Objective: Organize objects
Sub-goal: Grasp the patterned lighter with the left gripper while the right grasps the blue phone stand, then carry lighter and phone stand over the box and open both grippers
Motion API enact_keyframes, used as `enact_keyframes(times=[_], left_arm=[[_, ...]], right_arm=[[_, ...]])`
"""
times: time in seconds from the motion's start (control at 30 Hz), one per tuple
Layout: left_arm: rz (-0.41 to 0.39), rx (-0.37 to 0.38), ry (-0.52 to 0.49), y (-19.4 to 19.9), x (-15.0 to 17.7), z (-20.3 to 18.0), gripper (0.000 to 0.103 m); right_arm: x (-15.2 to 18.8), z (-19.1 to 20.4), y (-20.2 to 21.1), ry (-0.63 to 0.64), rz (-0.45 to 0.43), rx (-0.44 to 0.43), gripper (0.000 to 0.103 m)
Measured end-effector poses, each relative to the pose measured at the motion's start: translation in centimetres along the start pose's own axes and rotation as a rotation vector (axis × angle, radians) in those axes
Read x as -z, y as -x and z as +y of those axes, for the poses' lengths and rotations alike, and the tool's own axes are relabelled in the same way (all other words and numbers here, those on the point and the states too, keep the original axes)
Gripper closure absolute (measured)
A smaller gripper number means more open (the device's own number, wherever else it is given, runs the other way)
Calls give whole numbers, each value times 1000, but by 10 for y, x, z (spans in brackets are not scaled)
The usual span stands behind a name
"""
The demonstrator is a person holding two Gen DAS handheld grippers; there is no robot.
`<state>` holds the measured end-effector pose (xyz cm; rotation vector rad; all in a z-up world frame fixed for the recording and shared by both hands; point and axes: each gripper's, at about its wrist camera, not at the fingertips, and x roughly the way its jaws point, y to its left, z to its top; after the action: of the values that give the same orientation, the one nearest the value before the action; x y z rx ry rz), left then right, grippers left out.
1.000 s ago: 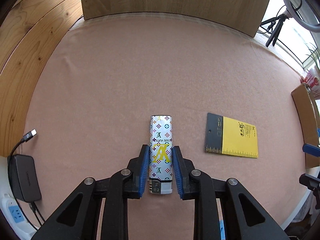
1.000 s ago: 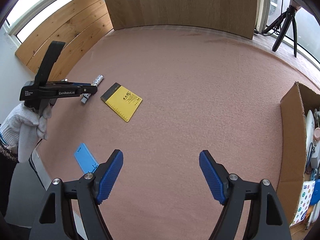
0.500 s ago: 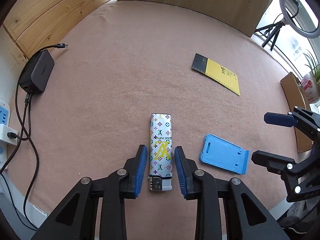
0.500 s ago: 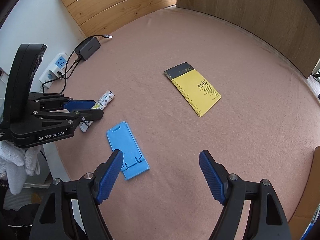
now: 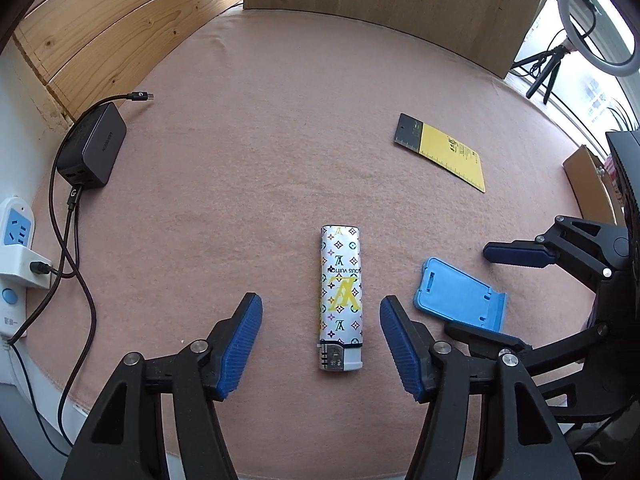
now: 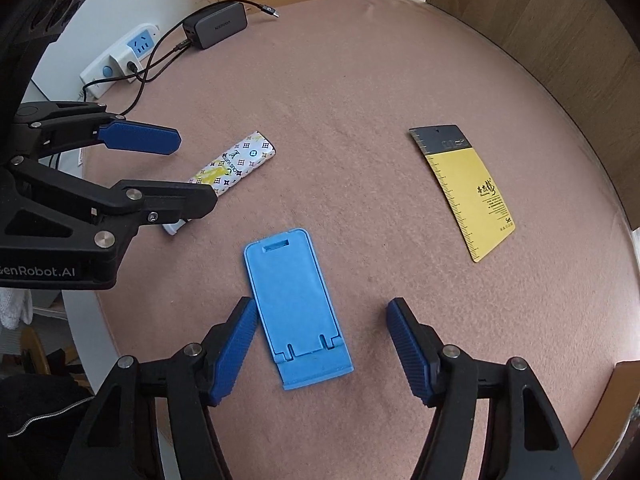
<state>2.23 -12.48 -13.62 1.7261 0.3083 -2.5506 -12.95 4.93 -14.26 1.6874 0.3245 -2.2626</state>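
On the pink table (image 5: 280,128), your left gripper (image 5: 321,338) is opening, its pads clear of the lighter (image 5: 341,296) lying between them, printed "LOUIS VUITTON". Your right gripper (image 6: 321,344) is closing around the blue phone stand (image 6: 298,308), which lies flat; the left pad sits just beside its edge, the right one apart. The yellow ruler card (image 6: 466,190) lies well off. The left gripper's body reads "GenRobot.AI", the charger (image 6: 216,24) "UGREEN"

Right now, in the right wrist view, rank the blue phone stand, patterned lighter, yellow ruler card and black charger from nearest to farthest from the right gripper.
1. Blue phone stand, between its closing jaws.
2. Patterned lighter, upper left.
3. Yellow ruler card, upper right; close to the lighter's rank.
4. Black charger, far edge.
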Motion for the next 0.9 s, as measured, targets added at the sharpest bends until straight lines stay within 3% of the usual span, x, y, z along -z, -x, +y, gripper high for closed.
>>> enact_keyframes(times=[0.13,0.23,0.43,0.5,0.57,0.67,0.9], left_arm=[[14,8,-9,-4,-1,-4,38],[17,9,-6,-7,-3,-5,38],[10,0,-30,-8,-5,-14,43],[3,2,-31,-8,-6,-18,49],[-4,4,-26,-8,-7,-22,62],[-11,13,-38,-10,-8,-32,70],[-2,60,-93,-12,-11,-71,74]], right_arm=[[0,-9,2,-63,-10,7,53],[0,-20,4,-140,-16,11,69],[8,-44,7,-283,-33,0,70],[15,-51,9,-322,-41,7,70],[22,-59,12,-361,-50,10,70],[36,-72,17,-422,-60,16,70],[72,-95,29,-526,-73,58,70]])
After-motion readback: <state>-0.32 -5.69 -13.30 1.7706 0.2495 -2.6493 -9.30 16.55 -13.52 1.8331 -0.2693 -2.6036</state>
